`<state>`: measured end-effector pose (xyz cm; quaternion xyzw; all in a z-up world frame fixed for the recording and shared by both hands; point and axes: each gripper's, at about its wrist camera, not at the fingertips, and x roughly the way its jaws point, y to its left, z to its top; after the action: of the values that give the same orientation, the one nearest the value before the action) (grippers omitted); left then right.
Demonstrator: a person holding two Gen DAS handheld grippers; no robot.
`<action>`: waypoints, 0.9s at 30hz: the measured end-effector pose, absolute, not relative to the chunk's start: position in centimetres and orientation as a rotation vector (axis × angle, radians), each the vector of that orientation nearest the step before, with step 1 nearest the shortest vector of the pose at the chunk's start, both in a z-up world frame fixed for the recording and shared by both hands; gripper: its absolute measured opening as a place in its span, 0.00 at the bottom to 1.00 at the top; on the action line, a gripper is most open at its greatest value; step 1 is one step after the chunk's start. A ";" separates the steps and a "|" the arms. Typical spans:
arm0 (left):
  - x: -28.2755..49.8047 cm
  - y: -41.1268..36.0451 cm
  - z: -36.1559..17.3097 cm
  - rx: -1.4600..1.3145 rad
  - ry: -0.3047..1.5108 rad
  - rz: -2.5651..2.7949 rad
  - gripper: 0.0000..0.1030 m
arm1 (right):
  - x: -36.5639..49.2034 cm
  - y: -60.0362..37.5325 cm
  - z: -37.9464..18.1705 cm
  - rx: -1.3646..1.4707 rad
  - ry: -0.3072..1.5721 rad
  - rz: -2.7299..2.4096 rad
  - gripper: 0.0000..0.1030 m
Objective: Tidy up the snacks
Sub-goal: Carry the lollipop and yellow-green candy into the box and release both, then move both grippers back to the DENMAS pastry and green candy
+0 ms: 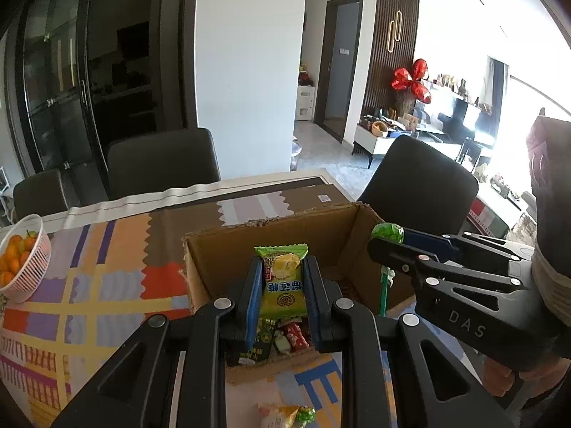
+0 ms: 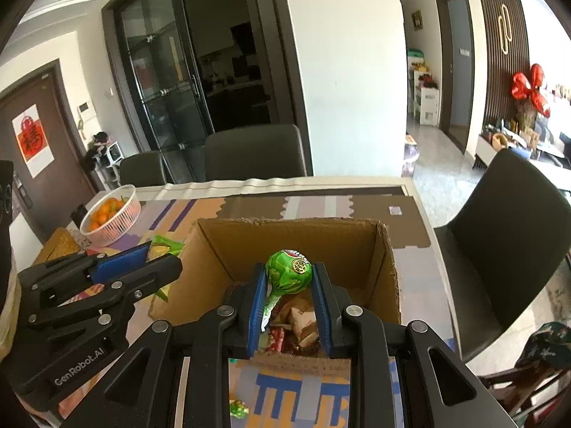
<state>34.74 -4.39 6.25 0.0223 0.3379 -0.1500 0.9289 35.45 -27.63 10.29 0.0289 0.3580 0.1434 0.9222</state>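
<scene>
The heap of wrappers at the bottom of the cardboard box [image 2: 357,246] is half hidden behind two hand-held grippers: the left hand-held gripper [image 1: 282,281] clamps a crinkly green-yellow candy packet [image 1: 283,278], the right hand-held gripper [image 2: 289,281] pinches one round green lollipop [image 2: 289,271], both above the open box on the desk [image 1: 107,249].

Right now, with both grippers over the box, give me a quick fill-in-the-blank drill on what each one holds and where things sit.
1. The left gripper is shut on a green and yellow ____.
2. The right gripper is shut on a green ____.
3. Both grippers hang above an open ____ box with snacks in it.
4. The white basket on the table holds small ____ fruit.

Missing words: candy packet; lollipop; cardboard; orange
</scene>
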 end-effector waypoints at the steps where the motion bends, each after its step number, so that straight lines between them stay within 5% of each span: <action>1: 34.9 -4.4 6.2 0.051 0.692 -0.299 0.28 | 35.7 -27.7 10.1 0.063 0.742 0.291 0.26; 4: 34.8 -4.4 6.1 0.075 0.679 -0.262 0.41 | 36.2 -27.9 9.7 0.058 0.764 0.271 0.40; 7: 33.7 -4.0 5.9 0.090 0.676 -0.239 0.46 | 35.7 -27.9 9.5 0.060 0.764 0.256 0.41; 27: 26.4 -1.0 1.3 0.128 0.772 -0.247 0.47 | 27.7 -25.7 6.7 0.026 0.763 0.300 0.41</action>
<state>26.43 -1.04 1.26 0.0622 0.3755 -0.1200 0.9169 27.75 -25.67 6.65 0.0127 0.3708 0.1457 0.9171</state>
